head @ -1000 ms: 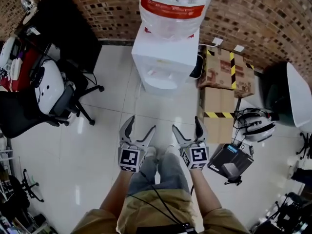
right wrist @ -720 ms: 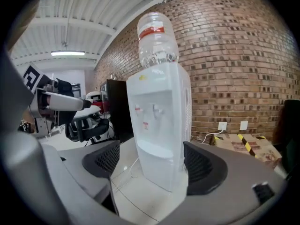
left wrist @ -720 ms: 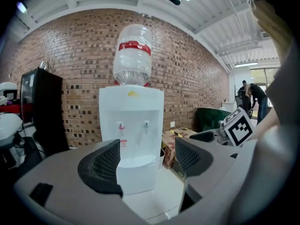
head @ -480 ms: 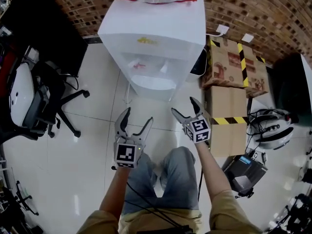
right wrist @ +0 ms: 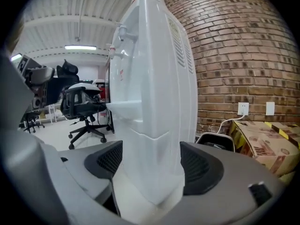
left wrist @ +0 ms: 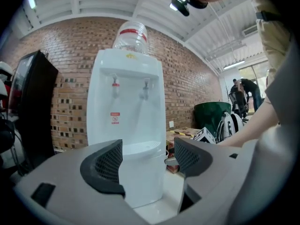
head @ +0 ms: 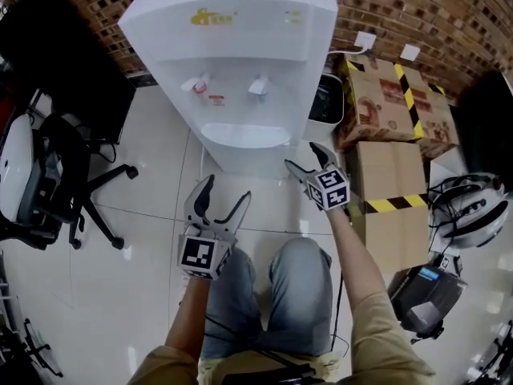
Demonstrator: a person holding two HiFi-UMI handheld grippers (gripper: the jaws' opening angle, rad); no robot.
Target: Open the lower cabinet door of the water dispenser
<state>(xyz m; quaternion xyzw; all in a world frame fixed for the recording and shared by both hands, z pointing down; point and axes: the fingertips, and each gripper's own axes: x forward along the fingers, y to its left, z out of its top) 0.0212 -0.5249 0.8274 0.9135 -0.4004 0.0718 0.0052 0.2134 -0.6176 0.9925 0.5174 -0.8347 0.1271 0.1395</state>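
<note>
fingers (head: pixel 201 200) of left gripper (head: pixel 228 188) apart — level, facing dispenser (head: pixel 240 70).

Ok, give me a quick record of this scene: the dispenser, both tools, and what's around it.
water dispenser: white, against the brick wall
lower cabinet door: looks shut
left tool: open, empty, short of the dispenser
right tool: jaws closing, gripping nothing, aimed at the dispenser corner nearest the boxes
right of dispenser: taped cardboard boxes
left of dispenser: office chair

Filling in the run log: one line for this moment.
left gripper: open, empty | right gripper: jaws closing, nothing gripped, beside water dispenser
</note>
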